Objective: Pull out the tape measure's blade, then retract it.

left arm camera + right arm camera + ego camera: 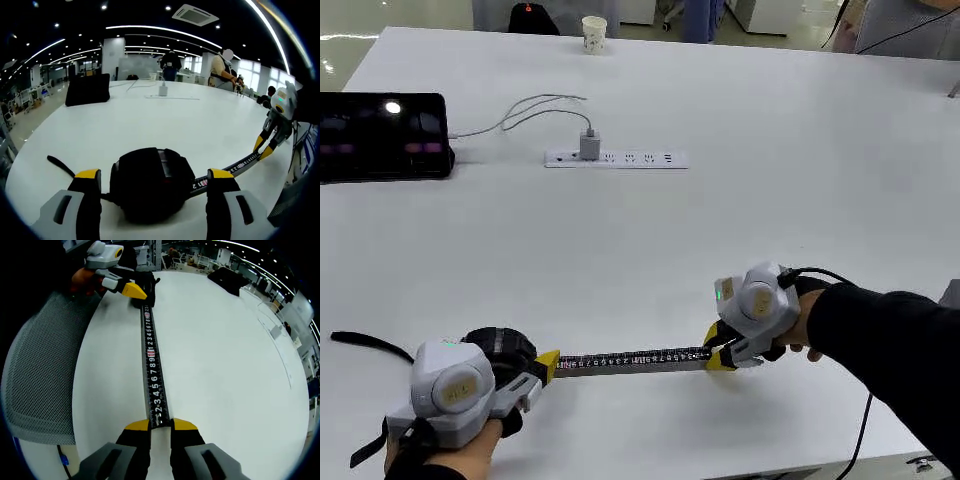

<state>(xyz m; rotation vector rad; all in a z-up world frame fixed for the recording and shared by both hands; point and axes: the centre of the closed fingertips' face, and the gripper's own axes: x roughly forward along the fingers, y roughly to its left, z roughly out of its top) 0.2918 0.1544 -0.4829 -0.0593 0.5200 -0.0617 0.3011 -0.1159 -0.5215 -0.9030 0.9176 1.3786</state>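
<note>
The left gripper [154,174] jaws are clamping the case [150,192] on the worktop [165,120]. The right gripper [160,425] jaws are pinching the blade [151,365] tip. The blade is lying straight between them, so retracting should run along it toward the case.

I looked over a broad white counter [740,110] that ran away from me. At its far left lay a black screen [382,135], dark but for one reflected lamp. Near the middle sat a white power strip [620,159] with a charger [590,146] plugged in, and a grey cable [520,112] looped from it toward the screen. A paper cup [594,34] stood near the far edge. Beyond that edge the floor [345,45] was glossy. In the left gripper view, long light strips [165,31] curved across a dark ceiling beside a vent [195,14], and bright windows [252,70] lined the right of an open hall.
</note>
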